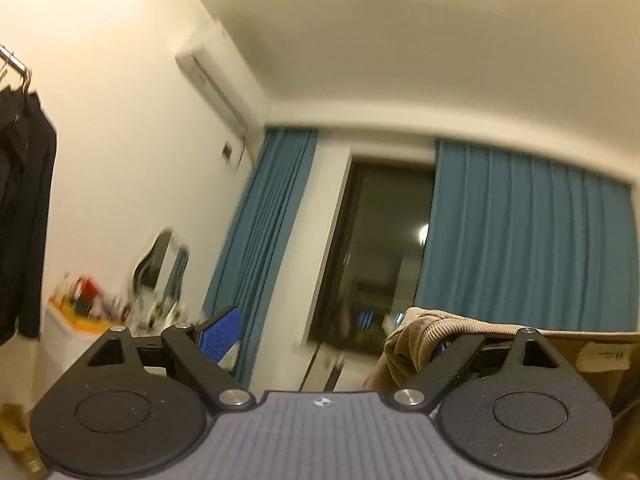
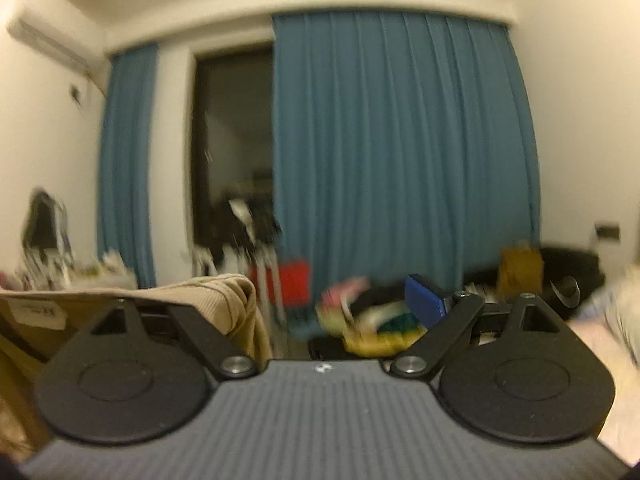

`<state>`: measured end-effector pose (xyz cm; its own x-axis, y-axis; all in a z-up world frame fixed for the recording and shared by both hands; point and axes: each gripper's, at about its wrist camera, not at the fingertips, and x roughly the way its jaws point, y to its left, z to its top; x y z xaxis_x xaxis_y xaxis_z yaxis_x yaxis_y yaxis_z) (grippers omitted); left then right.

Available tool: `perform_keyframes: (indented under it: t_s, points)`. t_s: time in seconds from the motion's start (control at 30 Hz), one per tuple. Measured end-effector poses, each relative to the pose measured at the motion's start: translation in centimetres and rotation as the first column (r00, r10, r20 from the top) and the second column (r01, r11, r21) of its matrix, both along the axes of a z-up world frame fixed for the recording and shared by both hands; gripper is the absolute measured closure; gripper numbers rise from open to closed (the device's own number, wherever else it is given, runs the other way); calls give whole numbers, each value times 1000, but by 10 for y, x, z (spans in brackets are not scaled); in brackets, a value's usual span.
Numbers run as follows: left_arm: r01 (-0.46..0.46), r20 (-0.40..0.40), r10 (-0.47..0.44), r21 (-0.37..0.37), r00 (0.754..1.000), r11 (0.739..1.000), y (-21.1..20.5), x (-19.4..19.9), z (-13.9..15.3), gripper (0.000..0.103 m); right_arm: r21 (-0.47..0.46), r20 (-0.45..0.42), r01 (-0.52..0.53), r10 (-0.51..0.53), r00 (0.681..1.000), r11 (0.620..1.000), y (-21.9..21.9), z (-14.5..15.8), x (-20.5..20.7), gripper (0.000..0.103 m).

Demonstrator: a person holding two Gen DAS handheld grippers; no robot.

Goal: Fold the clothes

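Note:
A tan ribbed garment (image 1: 416, 332) hangs over the right finger of my left gripper (image 1: 328, 340) and hides that fingertip. The left finger's blue pad (image 1: 222, 330) is bare and nothing lies in the wide gap, so the jaws stand open. The same garment (image 2: 228, 296) drapes over the left finger of my right gripper (image 2: 324, 304), whose right blue pad (image 2: 424, 300) is also bare, with the jaws open. A taut tan edge with a white label (image 1: 600, 354) runs off to the side in both views. Both grippers are raised and point across the room.
Blue curtains (image 2: 400, 160) frame a dark window (image 1: 380, 248) ahead. An air conditioner (image 1: 216, 84) is on the left wall, dark clothes (image 1: 24, 208) hang on a rail, and a cluttered dresser has a mirror (image 1: 160, 264). Blurred colourful clothes (image 2: 368, 320) lie low.

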<state>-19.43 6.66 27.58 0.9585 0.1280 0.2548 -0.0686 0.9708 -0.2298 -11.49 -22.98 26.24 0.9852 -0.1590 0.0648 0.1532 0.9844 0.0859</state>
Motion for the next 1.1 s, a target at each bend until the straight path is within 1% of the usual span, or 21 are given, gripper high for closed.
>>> perform_keyframes:
  t_s: [0.1,0.2,0.27,0.3,0.37,0.4,0.47,0.57,0.67,0.7,0.77,0.87,0.97,1.03,1.1]
  points:
    - [23,65,-23,0,998,1000,10,-20,65,11,-25,83,-39,40,996,999,4,70,-26,14]
    - [57,121,-58,8,991,998,18,-41,123,9,-44,141,-64,70,988,997,4,124,-48,13]
    - [146,141,-144,-4,979,989,28,-48,156,7,-15,175,-109,110,978,994,-2,154,-63,11]
    - [190,146,-187,-10,972,982,32,-50,169,6,6,194,-139,135,972,990,-8,169,-71,11]
    - [249,137,-244,-21,960,968,33,-49,189,5,19,213,-157,149,966,987,-15,187,-77,8]
    - [268,117,-262,-35,958,963,32,-44,190,5,18,214,-156,149,965,988,-17,191,-79,5]
    - [304,76,-299,-65,951,951,31,-33,192,5,7,197,-158,153,968,987,-18,194,-81,5]
    - [341,-6,-345,-118,939,932,27,-7,168,5,14,145,-158,154,977,987,-23,177,-69,5]
    - [334,-64,-342,-112,938,936,14,29,126,4,13,81,-140,139,987,990,-27,146,-48,5]
    - [330,-89,-339,-108,936,938,11,43,112,4,15,52,-133,132,990,991,-29,133,-34,5]
    - [332,-147,-347,-117,926,936,5,74,83,4,20,-6,-119,119,993,993,-32,106,-4,5]
    - [323,-219,-345,-132,913,937,-4,140,39,4,35,-89,-104,107,990,994,-40,67,44,5]
    - [301,-268,-326,-132,907,945,-16,203,-3,4,66,-158,-85,94,983,994,-51,30,107,5]
    - [282,-291,-308,-129,906,951,-27,264,-24,4,74,-186,-64,77,980,995,-55,9,148,5]
    - [261,-319,-288,-127,903,957,-32,330,-46,4,55,-197,-22,33,980,998,-61,-12,197,5]
